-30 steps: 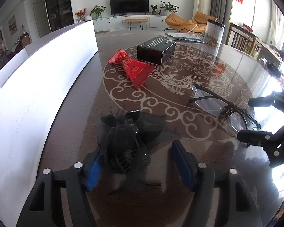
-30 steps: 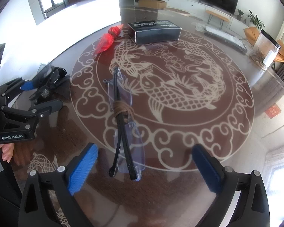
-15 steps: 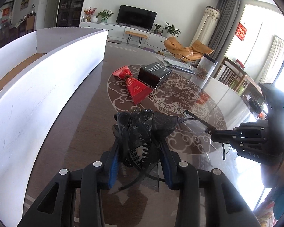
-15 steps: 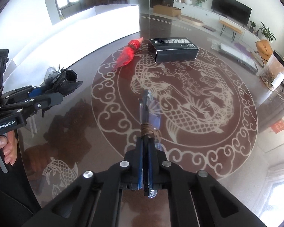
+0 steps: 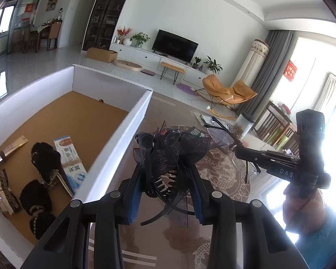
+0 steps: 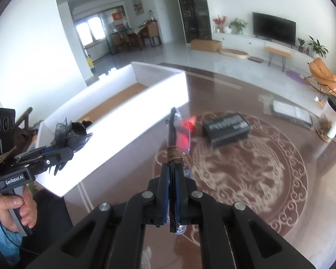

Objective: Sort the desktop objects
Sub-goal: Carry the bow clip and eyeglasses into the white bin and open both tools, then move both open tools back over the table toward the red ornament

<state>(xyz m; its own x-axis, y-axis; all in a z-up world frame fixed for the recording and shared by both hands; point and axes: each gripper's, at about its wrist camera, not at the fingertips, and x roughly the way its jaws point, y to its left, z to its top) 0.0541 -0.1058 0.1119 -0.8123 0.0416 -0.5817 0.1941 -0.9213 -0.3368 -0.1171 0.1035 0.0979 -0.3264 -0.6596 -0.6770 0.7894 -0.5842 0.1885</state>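
The left gripper is clamped on a black gauze-bow hair clip with comb teeth, its blue pads pressing both sides, and holds the clip in the air just beside the near wall of a large white-walled box with a brown cardboard floor. The right gripper is closed tight on a pair of clear-lensed glasses with black arms bound by brown cord, which stick out forward above a round dark-brown glass table with a pale dragon-and-fish pattern. A person's hand grips the left tool's handle.

Inside the box lie black fluffy hair ornaments, a blue-and-white carton and a brown flat packet. On the table, beyond the glasses, sit a black rectangular box with white print, a red foil-wrapped item seen partly through the lens, a flat plastic-wrapped packet and a clear lidded jar near the far edge.
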